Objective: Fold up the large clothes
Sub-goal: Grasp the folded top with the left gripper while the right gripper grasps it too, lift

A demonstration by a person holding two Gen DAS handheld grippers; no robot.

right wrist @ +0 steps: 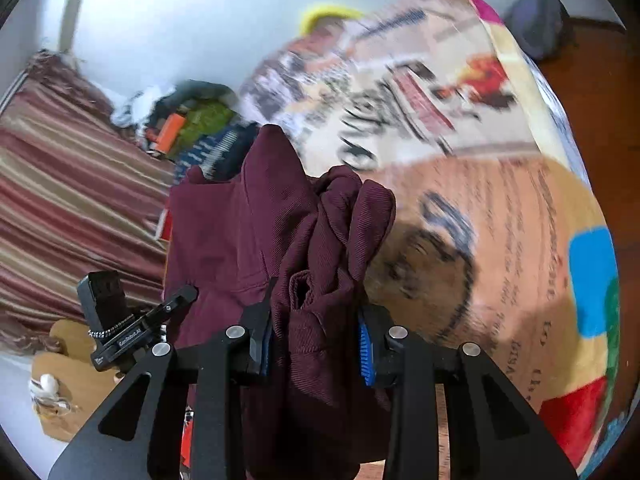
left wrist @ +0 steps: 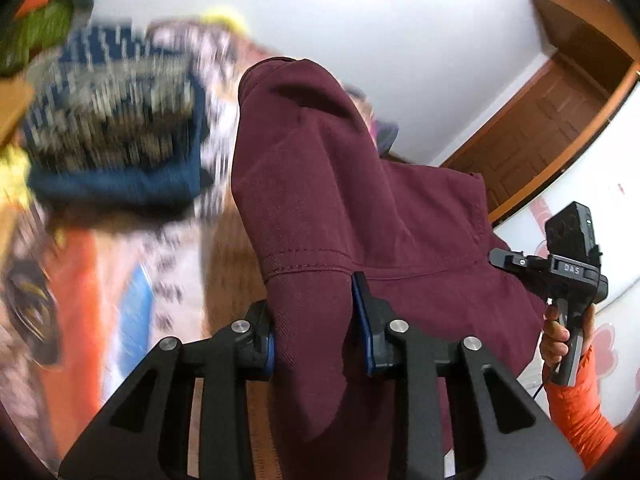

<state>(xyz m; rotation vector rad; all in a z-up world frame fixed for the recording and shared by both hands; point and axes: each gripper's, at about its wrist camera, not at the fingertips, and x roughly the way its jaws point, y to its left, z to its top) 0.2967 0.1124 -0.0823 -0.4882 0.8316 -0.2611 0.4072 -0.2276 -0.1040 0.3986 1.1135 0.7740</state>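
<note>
Both my grippers are clamped on the maroon garment point(left wrist: 360, 200): left gripper point(left wrist: 320, 340) pinches a hemmed edge, right gripper point(right wrist: 316, 340) bites a bunched wad w/ its pads. Cloth hangs between the 2, lifted off the printed blanket point(right wrist: 500, 220); a folded blue knit point(left wrist: 116, 152) sits far left. Step, I'd say: lift & spread. Next: pull the 2 grips apart, flatten it, then lay it down on the blanket.

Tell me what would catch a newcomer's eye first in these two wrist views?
The maroon garment fills the middle of both views, with the left claw and the right claw each shut on a bunched fold of it. Behind it lies a bright printed blanket, and a blurred pile of blue patterned clothes sits at upper left in the left wrist view.
</note>
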